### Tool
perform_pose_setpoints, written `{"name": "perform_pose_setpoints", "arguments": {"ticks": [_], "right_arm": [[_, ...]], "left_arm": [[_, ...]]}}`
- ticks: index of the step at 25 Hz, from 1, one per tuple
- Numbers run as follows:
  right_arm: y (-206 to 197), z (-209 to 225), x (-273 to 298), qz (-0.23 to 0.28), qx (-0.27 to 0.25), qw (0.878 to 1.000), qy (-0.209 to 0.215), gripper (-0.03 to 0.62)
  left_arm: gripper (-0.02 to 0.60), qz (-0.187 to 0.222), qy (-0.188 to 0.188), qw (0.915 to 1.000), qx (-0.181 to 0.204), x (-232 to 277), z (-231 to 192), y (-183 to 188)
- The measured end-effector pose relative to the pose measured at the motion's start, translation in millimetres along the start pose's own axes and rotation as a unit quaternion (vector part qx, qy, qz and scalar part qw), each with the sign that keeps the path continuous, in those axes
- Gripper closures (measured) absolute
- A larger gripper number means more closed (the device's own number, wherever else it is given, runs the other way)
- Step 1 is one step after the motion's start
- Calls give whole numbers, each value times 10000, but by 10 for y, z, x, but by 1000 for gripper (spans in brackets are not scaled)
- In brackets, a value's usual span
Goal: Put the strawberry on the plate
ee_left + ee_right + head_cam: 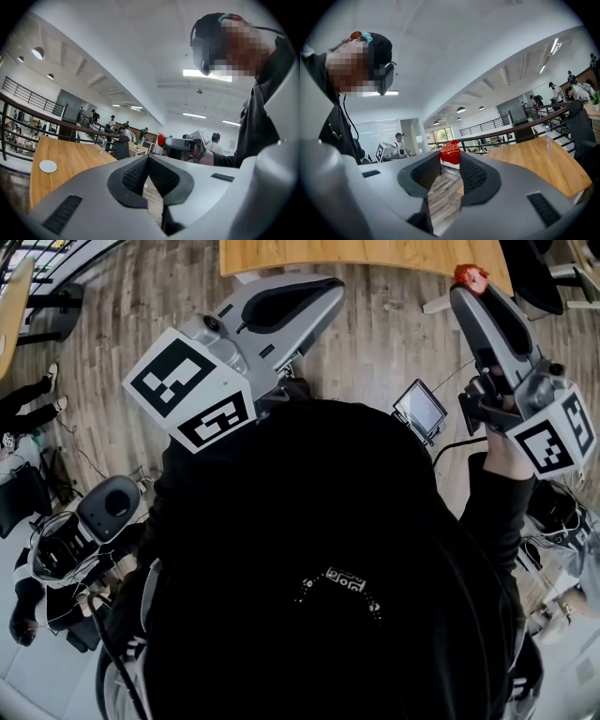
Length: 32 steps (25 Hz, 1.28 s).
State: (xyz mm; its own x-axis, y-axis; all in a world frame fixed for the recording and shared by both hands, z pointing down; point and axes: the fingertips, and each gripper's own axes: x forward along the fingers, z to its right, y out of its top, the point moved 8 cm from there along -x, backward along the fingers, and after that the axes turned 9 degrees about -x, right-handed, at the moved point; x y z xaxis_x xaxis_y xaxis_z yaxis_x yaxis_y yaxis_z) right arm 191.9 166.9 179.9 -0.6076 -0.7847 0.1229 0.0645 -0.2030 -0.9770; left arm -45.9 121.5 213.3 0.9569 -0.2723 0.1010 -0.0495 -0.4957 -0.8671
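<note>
A red strawberry [450, 152] sits pinched between the tips of my right gripper [450, 158], raised in the air. In the head view the strawberry [471, 277] shows at the right gripper's [469, 292] tip, near the edge of the wooden table [366, 253]. A small white plate [48, 166] lies on the wooden table [70, 161] at the left of the left gripper view. My left gripper [148, 157] is held up with its pads meeting at the tips and nothing between them. In that view the right gripper with the strawberry [161, 139] shows beyond its jaws.
A small screen device [420, 410] sits on the wood-plank floor between the grippers. Chairs and equipment [66, 540] stand at the lower left. A railing [511, 131], a water bottle [547, 136] on the table and people in the background show in the gripper views.
</note>
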Motion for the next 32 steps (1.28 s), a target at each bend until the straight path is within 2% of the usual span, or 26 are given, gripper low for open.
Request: {"name": "perform_pose_setpoints", "arguments": {"ticks": [3, 6, 11, 14, 23, 32], "right_arm": [[28, -13, 376, -91, 13, 10000, -28, 457], [159, -209, 694, -205, -83, 9997, -53, 457], [351, -379, 311, -151, -220, 9996, -133, 457], [335, -456, 210, -285, -145, 9992, -248, 457], [439, -456, 225, -360, -160, 9989, -254, 457], [525, -485, 811, -413, -52, 9990, -132, 457]], "left_arm": [[583, 25, -36, 10000, -76, -145, -340, 115], [583, 123, -114, 9997, -164, -416, -549, 256], [583, 105, -260, 9995, -114, -360, -130, 246], [583, 63, -366, 9991, -206, -380, -38, 203], [583, -91, -540, 9981, -265, -315, -22, 220], [583, 17, -482, 9980, -416, -593, -463, 377]]}}
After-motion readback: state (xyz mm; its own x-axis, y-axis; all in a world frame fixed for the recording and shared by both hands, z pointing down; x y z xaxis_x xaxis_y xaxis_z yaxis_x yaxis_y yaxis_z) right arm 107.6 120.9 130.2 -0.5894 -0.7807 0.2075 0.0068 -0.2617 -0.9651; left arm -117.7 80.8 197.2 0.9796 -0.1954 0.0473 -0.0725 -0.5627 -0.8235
